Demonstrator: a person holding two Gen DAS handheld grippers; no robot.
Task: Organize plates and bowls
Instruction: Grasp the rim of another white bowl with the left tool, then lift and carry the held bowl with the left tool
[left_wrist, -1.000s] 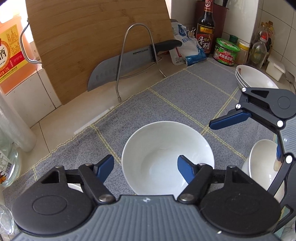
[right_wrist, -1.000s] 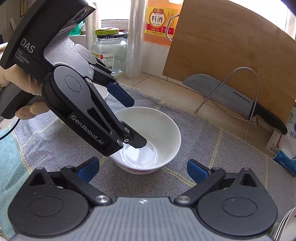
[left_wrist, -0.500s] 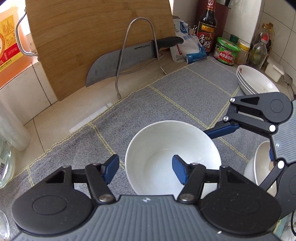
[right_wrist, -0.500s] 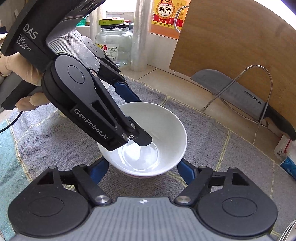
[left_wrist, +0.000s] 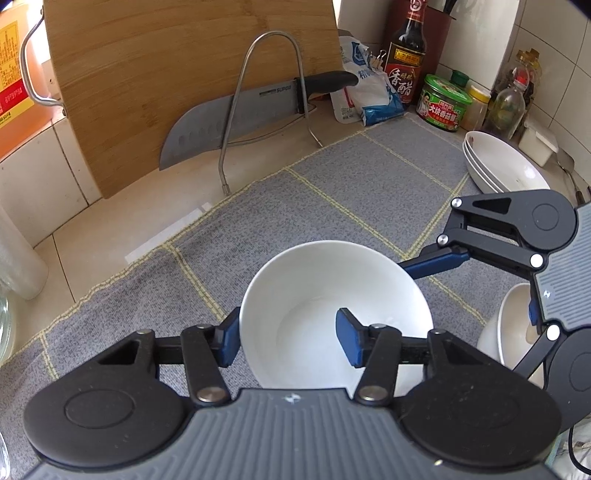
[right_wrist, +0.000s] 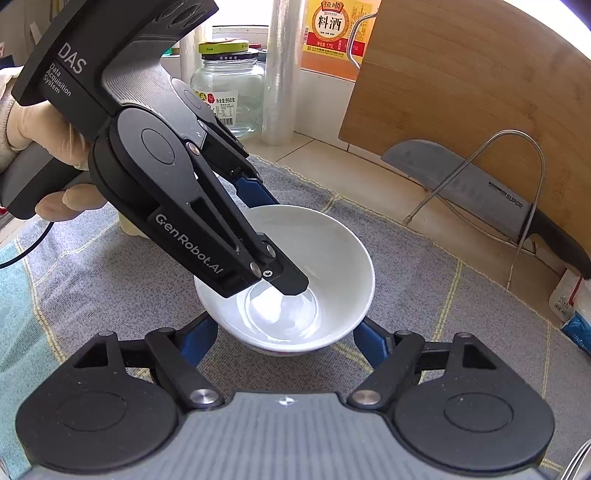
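Observation:
A white bowl (left_wrist: 332, 295) sits on the grey mat (left_wrist: 369, 184); it also shows in the right wrist view (right_wrist: 325, 258). My left gripper (left_wrist: 288, 341) straddles its near-left rim, one finger outside the wall and one inside, jaws partly closed but with a gap. My right gripper (right_wrist: 284, 341) is open, its fingers on either side of the bowl's base. A second white bowl (left_wrist: 513, 328) sits at the right, behind the right gripper. Stacked white plates (left_wrist: 502, 166) lie at the far right.
A wooden cutting board (left_wrist: 177, 74) and a knife (left_wrist: 240, 114) on a wire rack (left_wrist: 266, 92) stand at the back. Sauce bottle (left_wrist: 406, 55), green tin (left_wrist: 443, 103) and jars crowd the back right corner. A glass jar (right_wrist: 229, 92) and film roll (right_wrist: 280, 70) stand left.
My left gripper has narrowed around the bowl's rim. My right gripper has moved closer, and its open fingers now flank the bowl's base.

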